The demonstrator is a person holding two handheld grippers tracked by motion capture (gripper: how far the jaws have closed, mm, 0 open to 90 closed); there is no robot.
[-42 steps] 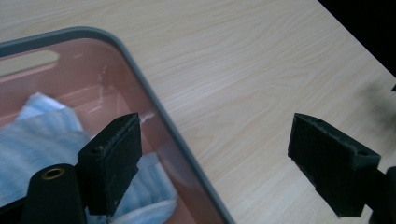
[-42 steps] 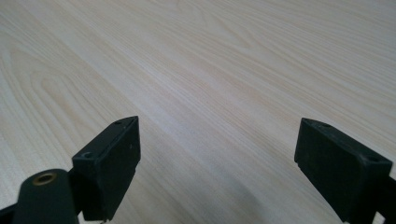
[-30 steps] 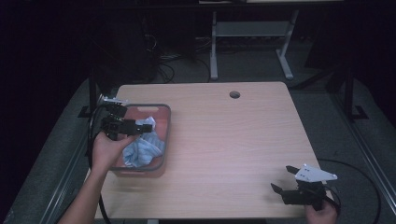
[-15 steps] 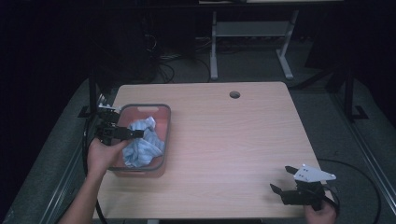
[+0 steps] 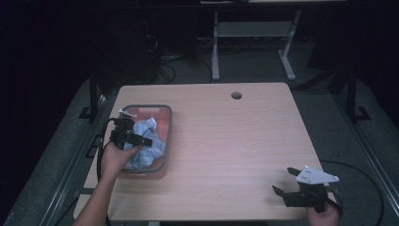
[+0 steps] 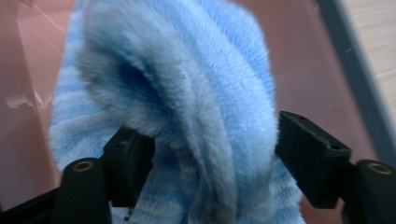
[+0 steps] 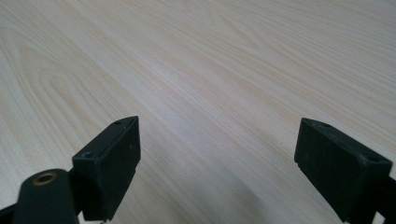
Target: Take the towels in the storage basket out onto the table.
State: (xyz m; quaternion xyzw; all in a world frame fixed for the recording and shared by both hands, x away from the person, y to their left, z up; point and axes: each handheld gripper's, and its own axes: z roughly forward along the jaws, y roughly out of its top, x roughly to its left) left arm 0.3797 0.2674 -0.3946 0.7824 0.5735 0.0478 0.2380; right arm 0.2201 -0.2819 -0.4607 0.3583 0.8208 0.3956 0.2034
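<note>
Two grippers are at work. The left gripper (image 6: 205, 154) is down in the reddish bin (image 5: 165, 141) at the table's (image 5: 244, 141) left side. Its jaws sit on both sides of a thick fold of the fluffy blue striped cloth (image 6: 187, 93), and the cloth bulges up between them. They look part way closed on it. The right gripper (image 5: 289, 181) rests far off at the near right corner, jaws wide and empty. The left hand is much nearer the cloth.

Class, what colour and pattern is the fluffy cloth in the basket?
Light blue cloth with faint paler stripes, clearest in the left gripper view.
</note>
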